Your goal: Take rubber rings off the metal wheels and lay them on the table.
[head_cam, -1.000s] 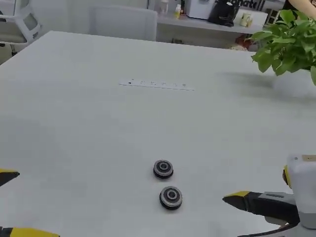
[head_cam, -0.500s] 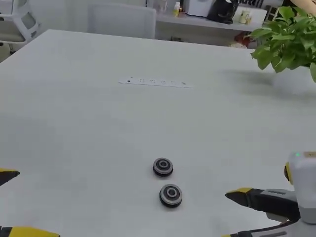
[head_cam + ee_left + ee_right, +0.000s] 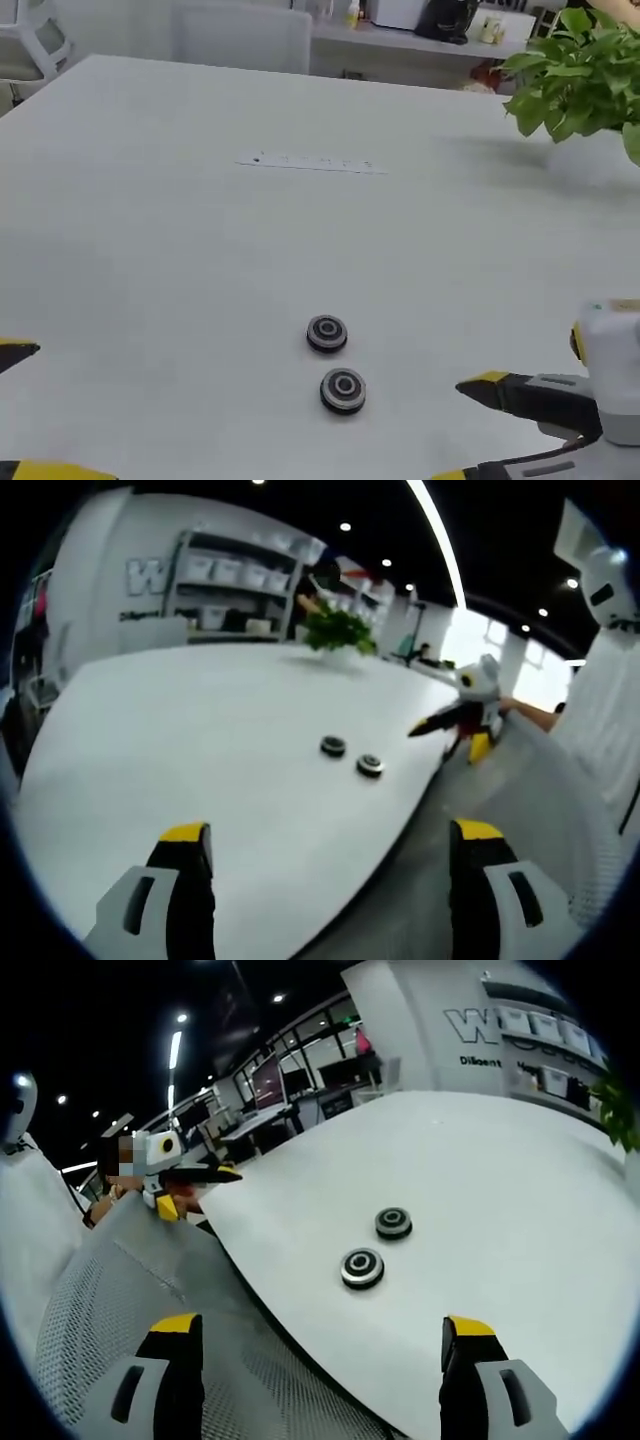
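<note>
Both jaws spread wide and holding nothing, the right hand-held gripper (image 3: 452, 430) hangs over the near edge of the tabletop (image 3: 150, 230), while the left hand-held gripper (image 3: 60, 412), equally agape and empty, waits at the lower left corner of the head view. Between them, though closer to the right one, two small metal wheels lie flat with their hubs facing up: the near wheel (image 3: 343, 390) sits just beside the far wheel (image 3: 327, 333), the pair lined up roughly away from the person. Each carries a dark rubber ring around its rim, so no ring has yet come off. From the right hand-held gripper the near wheel lies off to its left, almost level with its upper jaw tip. That side looks the better placed to reach in first, and the left would have more bare surface to cross. The right gripper view shows the same pair ahead of its open jaws, near wheel (image 3: 362, 1268) before far wheel (image 3: 393, 1223). Beyond, the pale grey tabletop runs past a flush power strip (image 3: 310, 162) to a leafy potted plant (image 3: 580, 70), a chair (image 3: 250, 38) and a cluttered counter (image 3: 430, 40).
</note>
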A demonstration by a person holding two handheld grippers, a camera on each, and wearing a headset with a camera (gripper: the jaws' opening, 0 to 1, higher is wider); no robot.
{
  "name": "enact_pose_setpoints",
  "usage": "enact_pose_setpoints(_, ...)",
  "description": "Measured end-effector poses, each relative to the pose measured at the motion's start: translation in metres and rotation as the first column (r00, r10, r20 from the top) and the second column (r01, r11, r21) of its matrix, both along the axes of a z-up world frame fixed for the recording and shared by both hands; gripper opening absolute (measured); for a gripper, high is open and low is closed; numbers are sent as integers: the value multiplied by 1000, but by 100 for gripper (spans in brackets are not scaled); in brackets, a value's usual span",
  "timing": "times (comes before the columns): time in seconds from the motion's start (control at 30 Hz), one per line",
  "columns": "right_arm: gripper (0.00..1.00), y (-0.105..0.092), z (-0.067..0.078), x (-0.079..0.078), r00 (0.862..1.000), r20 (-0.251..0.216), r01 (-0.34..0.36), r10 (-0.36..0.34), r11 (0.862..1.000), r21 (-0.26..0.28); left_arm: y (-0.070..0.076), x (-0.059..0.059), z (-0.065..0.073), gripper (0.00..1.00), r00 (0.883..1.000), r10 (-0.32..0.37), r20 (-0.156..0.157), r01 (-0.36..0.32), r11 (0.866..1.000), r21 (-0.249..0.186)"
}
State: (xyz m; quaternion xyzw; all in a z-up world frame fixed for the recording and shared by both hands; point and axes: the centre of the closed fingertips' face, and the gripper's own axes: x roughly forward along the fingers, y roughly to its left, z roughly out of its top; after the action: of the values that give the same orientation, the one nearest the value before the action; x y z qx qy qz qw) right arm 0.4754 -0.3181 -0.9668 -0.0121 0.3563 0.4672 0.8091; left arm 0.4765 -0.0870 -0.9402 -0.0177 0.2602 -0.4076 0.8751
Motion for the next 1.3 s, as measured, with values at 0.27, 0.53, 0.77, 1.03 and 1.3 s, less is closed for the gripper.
enact_pose_setpoints(0.27,99,-4,5,3,999,43,-12,12,1000,-18,-3,-4,0,100,998,-64,13,63,996,59)
enact_pose_setpoints(0.53,96,-11,21,15,996,86,4,-4,1000,-8,-5,11,23,100,992,-92,84,85,993,79)
enact_pose_setpoints(0.77,94,-7,48,33,987,160,0,1,1000,-4,-13,24,51,100,979,-133,157,120,989,88)
enact_pose_setpoints(1.03,90,8,75,49,972,231,-47,47,999,-8,-31,39,78,100,948,-221,229,195,972,129)
enact_pose_setpoints(1.3,88,25,91,64,954,279,-104,106,994,-22,-57,60,106,100,899,-321,297,278,944,179)
